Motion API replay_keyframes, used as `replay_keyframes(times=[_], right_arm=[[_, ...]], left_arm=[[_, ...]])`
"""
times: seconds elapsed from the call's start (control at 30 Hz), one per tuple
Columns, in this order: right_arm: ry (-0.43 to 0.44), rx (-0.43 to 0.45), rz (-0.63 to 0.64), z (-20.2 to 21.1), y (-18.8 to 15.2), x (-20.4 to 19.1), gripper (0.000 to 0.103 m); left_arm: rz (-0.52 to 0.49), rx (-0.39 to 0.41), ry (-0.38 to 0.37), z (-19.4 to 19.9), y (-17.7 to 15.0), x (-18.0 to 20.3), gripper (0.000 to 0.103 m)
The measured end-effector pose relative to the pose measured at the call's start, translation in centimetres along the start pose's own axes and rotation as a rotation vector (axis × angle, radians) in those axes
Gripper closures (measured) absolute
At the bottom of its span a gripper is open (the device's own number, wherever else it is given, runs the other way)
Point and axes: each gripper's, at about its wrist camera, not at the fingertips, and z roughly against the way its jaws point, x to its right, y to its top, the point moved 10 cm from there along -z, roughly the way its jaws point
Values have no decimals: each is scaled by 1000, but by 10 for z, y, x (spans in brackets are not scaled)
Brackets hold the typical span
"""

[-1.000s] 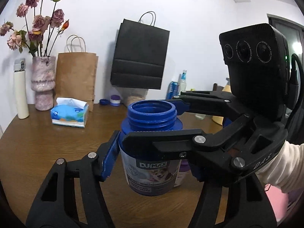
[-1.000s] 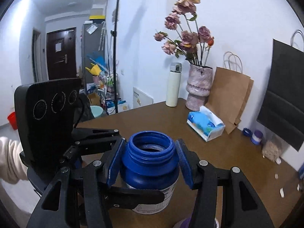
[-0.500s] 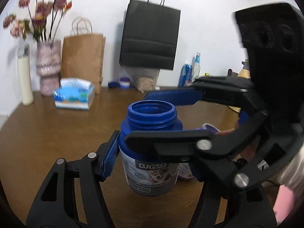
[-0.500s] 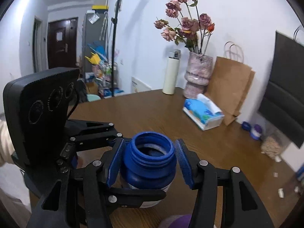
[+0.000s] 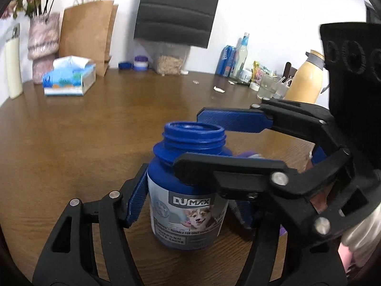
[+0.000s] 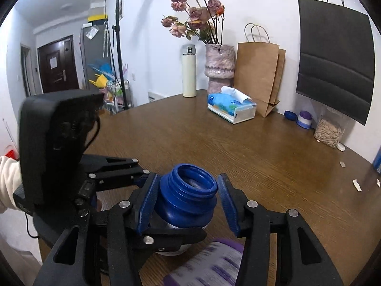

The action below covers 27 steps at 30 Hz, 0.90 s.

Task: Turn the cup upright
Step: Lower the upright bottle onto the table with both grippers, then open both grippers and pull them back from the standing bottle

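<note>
Now the blue jar (image 5: 189, 186) stands mouth-up on the tabletop (image 5: 71, 143), left claw (image 5: 183, 205) clamped on its body, right claw (image 6: 188, 202) slightly parted beside its neck, so releasing gently should avoid tipping.

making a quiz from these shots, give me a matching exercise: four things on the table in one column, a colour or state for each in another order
Things:
1. blue jar
2. tissue box
3. paper bag
4. thermos

Descriptions:
A. brown, leaning at the wall
B. upright, mouth open, no lid
C. cream, standing beside the vase
D. blue print, white tissue poking out

Pairs: 1-B, 2-D, 3-A, 4-C
</note>
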Motion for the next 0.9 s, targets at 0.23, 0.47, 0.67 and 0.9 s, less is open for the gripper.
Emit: replay_keyframes(times=[0.23,0.47,0.67,0.9], right_arm=[[-13,13,14,4,-2,-6,47],[36,7,-47,10,-7,-8,33],[50,79,-87,45,-2,-16,26],[-78,103,-158,103,-8,-2,25]], left_arm=[[37,-27,37,-1,-6,-3,27],[46,27,109,22,-11,-5,22],[82,72,150,49,-18,-2,21],[98,180,202,114,-19,-1,0]])
